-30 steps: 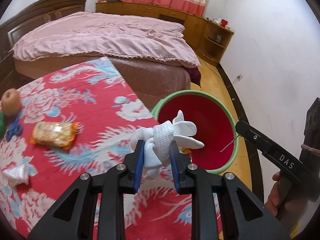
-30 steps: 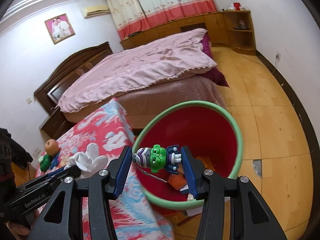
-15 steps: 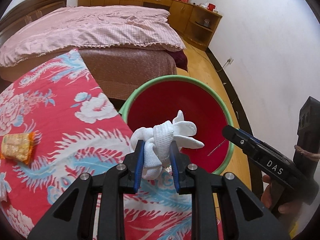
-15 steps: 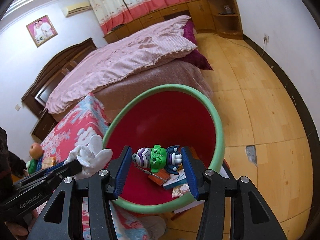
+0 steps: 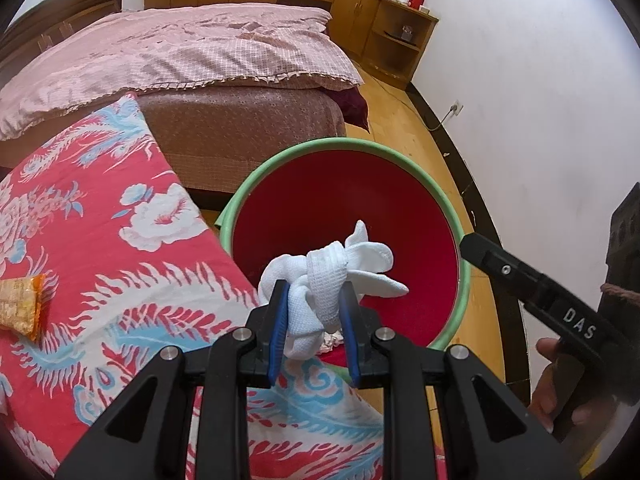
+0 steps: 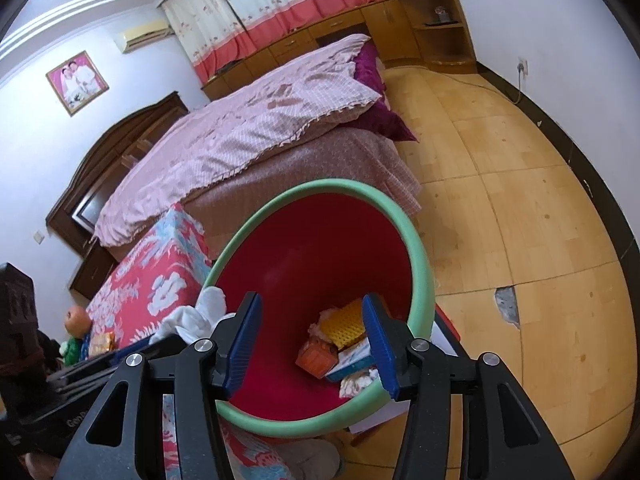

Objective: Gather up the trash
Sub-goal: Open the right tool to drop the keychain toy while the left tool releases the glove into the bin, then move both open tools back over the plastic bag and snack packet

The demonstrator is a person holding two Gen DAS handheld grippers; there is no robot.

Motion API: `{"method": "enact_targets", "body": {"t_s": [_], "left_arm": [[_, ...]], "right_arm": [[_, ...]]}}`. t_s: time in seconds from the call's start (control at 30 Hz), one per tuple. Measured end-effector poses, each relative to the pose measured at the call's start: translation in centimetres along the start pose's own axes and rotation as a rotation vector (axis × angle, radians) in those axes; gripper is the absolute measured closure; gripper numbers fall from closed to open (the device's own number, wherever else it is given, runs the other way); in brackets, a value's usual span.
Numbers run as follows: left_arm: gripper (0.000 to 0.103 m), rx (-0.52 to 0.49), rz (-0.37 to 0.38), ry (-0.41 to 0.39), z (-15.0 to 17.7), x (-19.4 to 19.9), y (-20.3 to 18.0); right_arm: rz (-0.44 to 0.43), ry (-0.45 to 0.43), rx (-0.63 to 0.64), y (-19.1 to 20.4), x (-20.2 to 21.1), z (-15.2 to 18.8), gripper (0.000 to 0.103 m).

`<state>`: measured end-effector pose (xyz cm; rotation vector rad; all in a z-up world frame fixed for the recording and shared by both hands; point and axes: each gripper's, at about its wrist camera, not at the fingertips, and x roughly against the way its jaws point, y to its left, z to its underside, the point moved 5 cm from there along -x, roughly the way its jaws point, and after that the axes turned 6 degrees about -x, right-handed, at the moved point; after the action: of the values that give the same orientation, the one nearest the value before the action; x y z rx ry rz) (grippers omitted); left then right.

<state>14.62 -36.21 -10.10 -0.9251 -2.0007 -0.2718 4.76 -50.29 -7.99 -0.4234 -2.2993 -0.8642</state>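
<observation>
Floor point(image 6: 500, 208): bare wood fills the right half of my right view, the widest open room around the bin.
Bed point(image 5: 192, 52): spans the top of my left view; its foot end stands just behind the bin.
Table cloth point(image 5: 104, 248): red, flowered, filling the lower left of my left view; its right edge meets the bin's rim.
Bin point(image 5: 464, 280): red inside, green rim, open mouth at centre right of my left view and centre of my right view point(image 6: 424, 276). Boxes and wrappers lie at its bottom.
Right gripper point(image 6: 312, 344): my blue pads stand apart over the bin's mouth, nothing between them, touching nothing.
Left gripper point(image 5: 314, 330): my pads are pressed tight on the white cloth, right at the table edge beside the near rim.
White cloth point(image 5: 332, 272): knotted bundle, its loose ends sticking out over the bin's red inside.
Snack packet point(image 5: 20, 304): orange, on the table cloth at the left edge, well apart from the bin.
</observation>
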Motion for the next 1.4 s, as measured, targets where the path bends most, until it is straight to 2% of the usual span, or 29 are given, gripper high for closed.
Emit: {"method": "enact_targets", "body": {"t_s": [0.27,0.43,0.87,1.4], "left_arm": [[0.078,-0.028,0.020,0.018,-0.4,-1.3,-1.2],[0.061,-0.045,0.026,0.014,-0.4,-1.3,-1.8],[0.060,0.038,-0.003,-0.026,-0.1,1.3,0.5],[0.060,0.194,-0.099,-0.092,2.9,7.5,6.0]], "right_arm": [[0.001,-0.016,-0.011,-0.3,0.6,-0.3,0.049],[0.004,-0.017,-0.017,-0.5,0.7,-0.3,0.049],[-0.005,-0.004,0.007,0.4,1.4,0.4,0.049],[-0.076,0.033,0.093,5.6,2.8,3.4,0.049]]}}
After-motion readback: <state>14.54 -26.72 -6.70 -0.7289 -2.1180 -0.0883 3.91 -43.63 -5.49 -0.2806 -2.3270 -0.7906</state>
